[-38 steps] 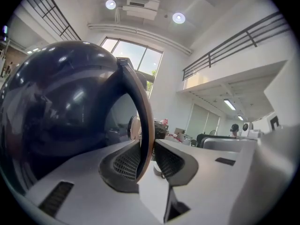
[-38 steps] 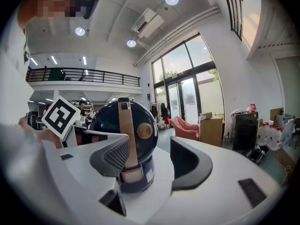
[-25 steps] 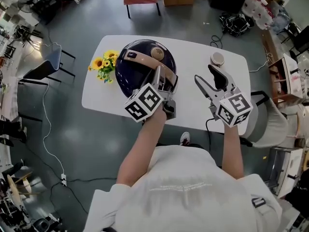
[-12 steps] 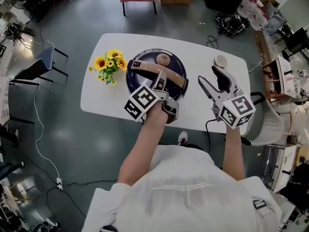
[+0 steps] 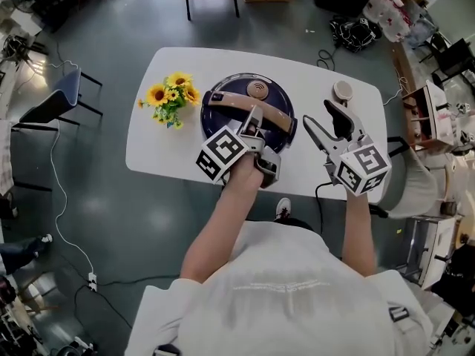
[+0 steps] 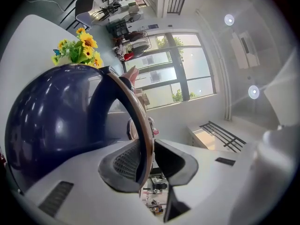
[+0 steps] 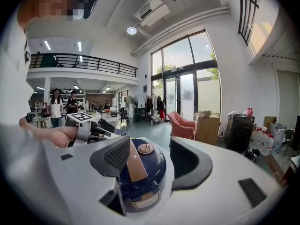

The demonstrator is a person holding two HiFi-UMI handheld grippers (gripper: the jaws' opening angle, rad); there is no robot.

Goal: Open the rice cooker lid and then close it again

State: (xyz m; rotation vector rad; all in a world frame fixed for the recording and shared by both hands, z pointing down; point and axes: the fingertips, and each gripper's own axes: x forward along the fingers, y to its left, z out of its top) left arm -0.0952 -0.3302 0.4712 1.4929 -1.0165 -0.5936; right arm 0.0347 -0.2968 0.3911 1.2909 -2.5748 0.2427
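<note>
Jaws of left gripper (image 6: 149, 165) pinching handle (image 6: 140, 121), right gripper (image 7: 150, 161) agape, lid (image 5: 234, 95) down

Head view: near side of rice cooker (image 5: 236, 89) is covered by left gripper (image 5: 254, 121) and the hand behind it. Counter (image 5: 156, 147) near edge is partly hidden by both arms. Small round thing (image 5: 342, 90) at the counter's far right corner is too small to identify.

Left gripper view: cooker cut off at picture's left edge, base hidden under gripper body. Handle (image 6: 145, 139) lower end vanishes between the jaws clamped on it. Flowers (image 6: 79, 48) partly behind the lid.

Right gripper view: cooker base and left flank hidden by right gripper (image 7: 150, 144). Background people (image 7: 56, 104) too small for detail.
</note>
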